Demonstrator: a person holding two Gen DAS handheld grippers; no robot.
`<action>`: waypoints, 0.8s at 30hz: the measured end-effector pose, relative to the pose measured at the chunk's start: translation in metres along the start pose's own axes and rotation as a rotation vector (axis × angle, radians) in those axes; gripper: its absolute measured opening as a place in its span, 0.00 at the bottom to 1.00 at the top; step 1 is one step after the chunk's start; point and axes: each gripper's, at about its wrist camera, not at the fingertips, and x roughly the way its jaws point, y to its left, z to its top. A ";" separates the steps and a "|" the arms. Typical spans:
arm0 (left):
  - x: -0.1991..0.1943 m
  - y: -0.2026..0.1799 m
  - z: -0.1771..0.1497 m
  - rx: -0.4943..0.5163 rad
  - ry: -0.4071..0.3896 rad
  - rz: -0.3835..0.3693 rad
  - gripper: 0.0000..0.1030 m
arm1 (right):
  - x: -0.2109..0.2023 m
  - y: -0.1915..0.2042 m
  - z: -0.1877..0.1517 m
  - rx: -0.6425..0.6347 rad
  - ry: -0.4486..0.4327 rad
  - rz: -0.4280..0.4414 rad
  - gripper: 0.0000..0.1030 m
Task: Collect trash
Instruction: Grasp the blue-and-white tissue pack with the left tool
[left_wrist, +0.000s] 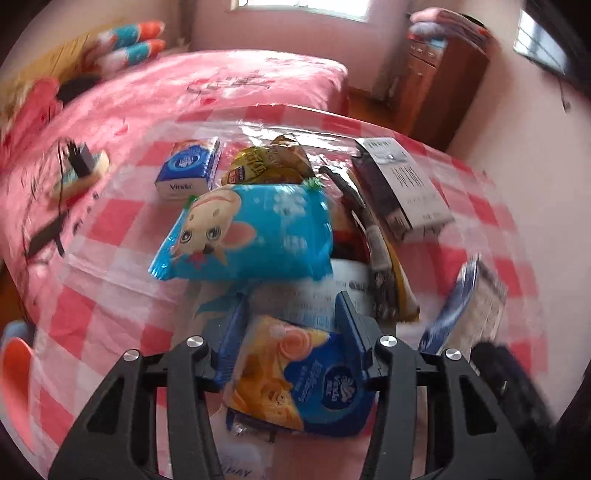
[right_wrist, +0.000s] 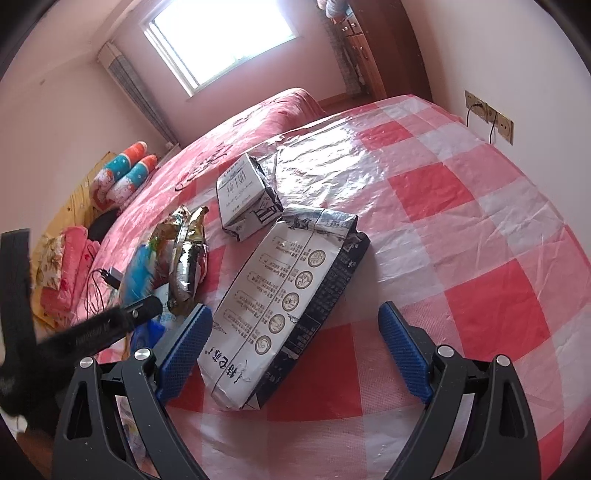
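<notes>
left gripper (left_wrist: 291, 314) apparently clamps tissue pack (left_wrist: 295, 376); checked tablecloth (right_wrist: 461, 206) rightward bare

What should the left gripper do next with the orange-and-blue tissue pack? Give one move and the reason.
Probably lift it straight up a little. The left gripper has the orange-and-blue tissue pack between its blue pads, which appear to press its sides. The blue snack bag lies just ahead, and papers lie under the pack, so a small rise should clear them.

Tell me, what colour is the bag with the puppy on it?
The puppy bag is bright blue, with white paw prints. The left wrist view shows it best.
</notes>
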 end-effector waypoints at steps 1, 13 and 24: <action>-0.002 0.001 -0.003 0.009 0.004 -0.026 0.49 | 0.000 -0.001 0.000 0.003 0.000 0.005 0.88; -0.031 0.012 -0.034 0.213 0.041 -0.135 0.91 | 0.002 0.006 -0.002 -0.035 0.006 -0.006 0.88; -0.016 0.003 -0.055 0.233 0.145 -0.122 0.91 | -0.003 0.008 -0.002 -0.051 -0.017 0.007 0.88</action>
